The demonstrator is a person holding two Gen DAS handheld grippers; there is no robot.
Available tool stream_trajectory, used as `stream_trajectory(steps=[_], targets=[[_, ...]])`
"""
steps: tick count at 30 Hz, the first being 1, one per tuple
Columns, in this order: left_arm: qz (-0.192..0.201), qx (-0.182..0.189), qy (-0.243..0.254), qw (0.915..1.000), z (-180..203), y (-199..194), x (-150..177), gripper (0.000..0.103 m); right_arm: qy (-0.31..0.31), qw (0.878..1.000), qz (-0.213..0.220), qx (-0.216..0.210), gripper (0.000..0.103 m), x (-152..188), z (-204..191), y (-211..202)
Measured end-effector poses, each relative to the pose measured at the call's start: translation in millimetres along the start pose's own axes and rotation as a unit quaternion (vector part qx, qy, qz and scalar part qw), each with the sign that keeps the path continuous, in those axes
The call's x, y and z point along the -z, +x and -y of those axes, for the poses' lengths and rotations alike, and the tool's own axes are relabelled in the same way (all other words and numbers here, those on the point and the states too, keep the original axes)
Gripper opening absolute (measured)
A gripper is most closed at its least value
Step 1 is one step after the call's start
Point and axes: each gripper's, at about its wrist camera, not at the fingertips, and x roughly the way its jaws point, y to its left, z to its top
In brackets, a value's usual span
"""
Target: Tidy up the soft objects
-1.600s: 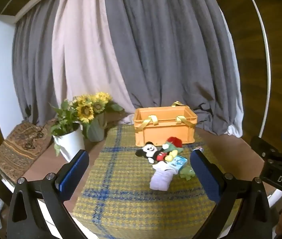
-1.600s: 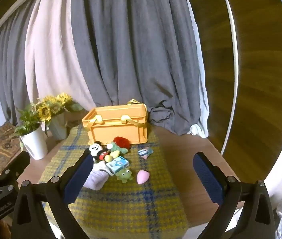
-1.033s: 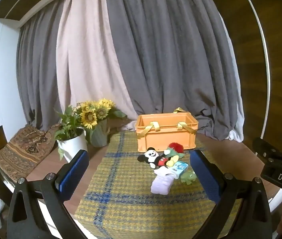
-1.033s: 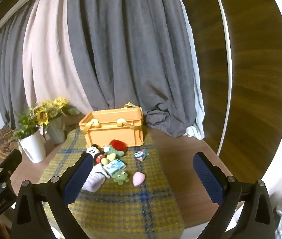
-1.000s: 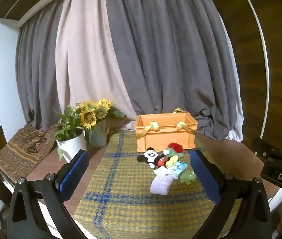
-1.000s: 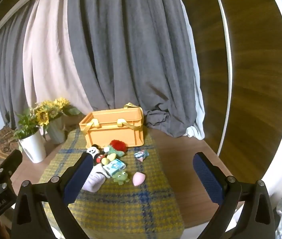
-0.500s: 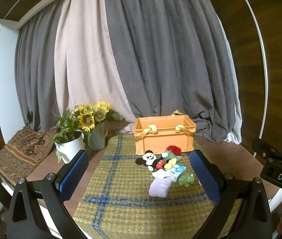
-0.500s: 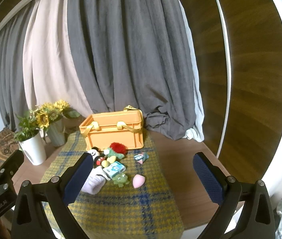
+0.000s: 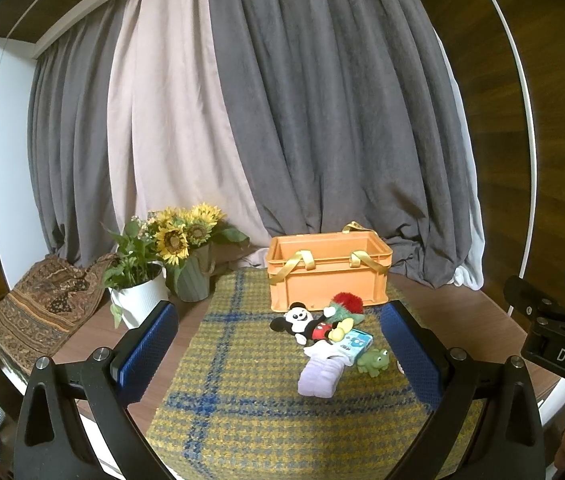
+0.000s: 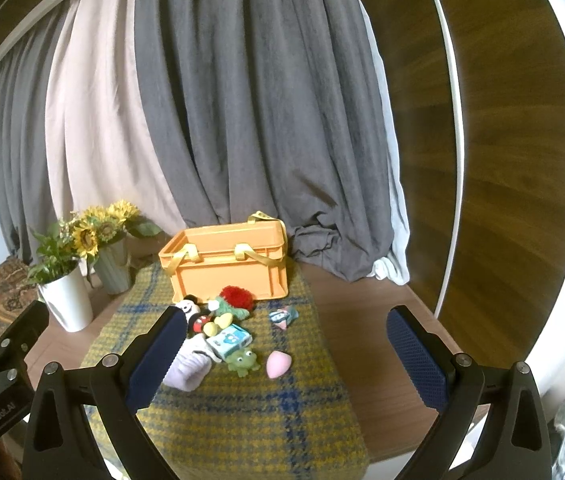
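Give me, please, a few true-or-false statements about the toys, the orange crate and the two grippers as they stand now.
1. The left gripper is open and holds nothing. True.
2. The mouse plush lies inside the orange crate. False: it lies on the plaid cloth, in front of the crate.
3. The pink egg-shaped toy lies apart from the toy pile, near the green frog. True.
4. The right gripper is shut on the frog. False: it is open, holding nothing.
5. The sunflowers stand on the cloth. False: they stand beside it.
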Motion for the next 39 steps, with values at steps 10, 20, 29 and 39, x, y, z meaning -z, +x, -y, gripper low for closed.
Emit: stream_trajectory(steps=[10,20,29,39], targets=[[-0.004,0.004,-0.002,1.0000,1.6,2.6,0.5,0.103,-0.001,1.000,-0.001,0.000,0.101,-0.8,-1.6,1.2],[-0.004,0.005,-0.002,1.0000,3.9,4.0,1.2,0.103,0.000,1.000,-0.001,0.001,0.101,-1.1,-1.3,2.0],[-0.005,0.005,-0.002,1.0000,3.7,3.9,1.6,0.103,-0.001,1.000,-0.003,0.001,0.101,-0.4,-2.1,4.4],[-0.005,0.006,-0.002,1.0000,5.1,5.6,3.5,0.103,-0.001,1.000,-0.004,0.001,0.101,-0.5,-2.3,4.6]])
